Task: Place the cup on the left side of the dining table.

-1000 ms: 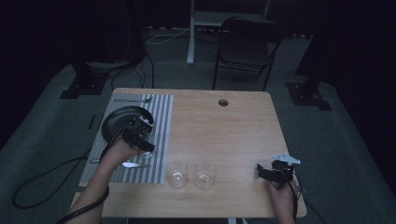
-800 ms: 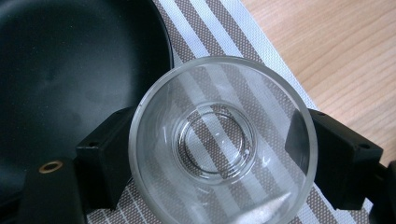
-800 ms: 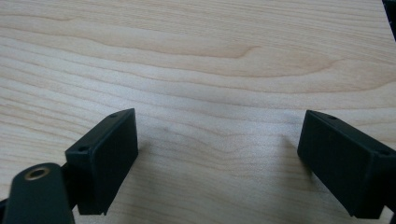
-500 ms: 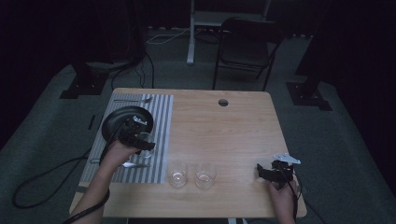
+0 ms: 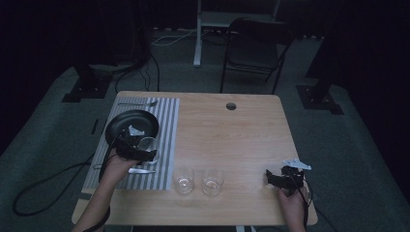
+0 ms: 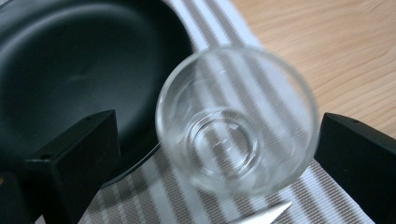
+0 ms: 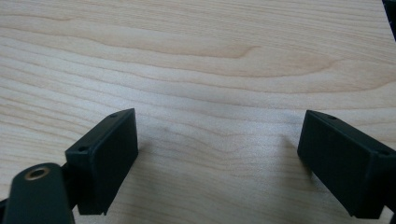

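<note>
Since the earlier frame our left tool has shifted slightly near and right along the striped mat, off the black plate; the right tool has not moved. In the left gripper view a clear glass sits between the jaws, which stand apart on either side of it: the right jaw looks just beside the wall, the left one shows a gap, so we judge the glass is bracketed but not clamped. The glass stands upright on the mat, just right of the plate's rim. The right tool rests low over bare counter at the near right, jaws wide apart and holding nothing.

As for progress, we judge the place setting is partly laid: plate on the mat, a fork at its far edge, a piece of cutlery near the hand. Two more glasses stand side by side on the counter near the middle, apparently waiting. This glass is either just set down or about to be lifted; we cannot tell which.
</note>
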### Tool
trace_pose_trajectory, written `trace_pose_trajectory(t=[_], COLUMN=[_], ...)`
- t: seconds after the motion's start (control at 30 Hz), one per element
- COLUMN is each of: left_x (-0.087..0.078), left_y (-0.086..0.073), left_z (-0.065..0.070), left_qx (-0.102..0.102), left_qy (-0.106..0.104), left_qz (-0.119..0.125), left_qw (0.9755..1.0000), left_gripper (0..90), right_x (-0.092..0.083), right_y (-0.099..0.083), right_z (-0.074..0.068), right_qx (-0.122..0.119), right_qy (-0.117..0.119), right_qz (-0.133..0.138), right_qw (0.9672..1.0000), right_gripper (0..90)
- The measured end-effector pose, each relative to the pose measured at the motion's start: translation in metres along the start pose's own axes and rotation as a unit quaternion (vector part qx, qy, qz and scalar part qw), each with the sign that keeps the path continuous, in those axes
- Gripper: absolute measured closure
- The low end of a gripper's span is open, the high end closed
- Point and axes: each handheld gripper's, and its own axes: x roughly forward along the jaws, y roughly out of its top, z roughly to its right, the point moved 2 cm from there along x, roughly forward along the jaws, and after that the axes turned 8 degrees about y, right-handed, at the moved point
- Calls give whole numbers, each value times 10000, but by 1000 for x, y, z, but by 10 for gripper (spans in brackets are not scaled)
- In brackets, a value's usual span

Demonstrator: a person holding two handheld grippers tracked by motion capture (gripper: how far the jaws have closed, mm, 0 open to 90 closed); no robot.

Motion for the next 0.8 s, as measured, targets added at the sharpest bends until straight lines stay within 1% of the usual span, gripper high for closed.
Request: trace_pose_trajectory(t=[0.1, 0.2, 0.33, 0.4, 0.43, 0.47, 0.5, 0.53, 0.67, 0.73, 0.8], left_x=[-1, -3, -6, -7, -7, -8, -8, -10, -13, -14, -14], left_y=[-6, -11, -19, -24, -24, -29, -29, -35, -46, -52, -57], left_z=[-1, -3, -4, -5, -5, -6, -6, -8, -12, -14, -16], left_qx=[-58, -70, -149, -208, -208, -247, -247, -302, -486, -476, -492], left_qy=[-3, 6, -60, -51, -51, -64, -64, 7, 101, 192, 234], left_qz=[-14, -28, -55, -69, -69, -125, -125, -114, -75, -105, -118], left_qw=[10000, 10000, 9999, 9997, 9997, 9996, 9996, 9995, 9987, 9986, 9984], left_gripper=[8, 8, 9, 9, 9, 8, 8, 8, 8, 8, 8], right_x=[0, 0, 0, 0, 0, 0, 0, 0, 0, 0, 0], right_y=[0, 0, 0, 0, 0, 0, 0, 0, 0, 0, 0], right_z=[0, 0, 0, 0, 0, 0, 0, 0, 0, 0, 0], right_qx=[-1, -1, -1, -2, -1, -2, -2, -2, -1, -1, -1], right_qy=[0, 0, 0, 0, -1, 0, 0, -1, 0, -1, 0], right_qz=[0, 0, -1, 0, -1, -1, -1, -1, 0, 0, 0], right_qw=[10000, 10000, 10000, 10000, 10000, 10000, 10000, 10000, 10000, 10000, 10000], right_gripper=[118, 118, 118, 118, 118, 118, 118, 118, 118, 118, 118])
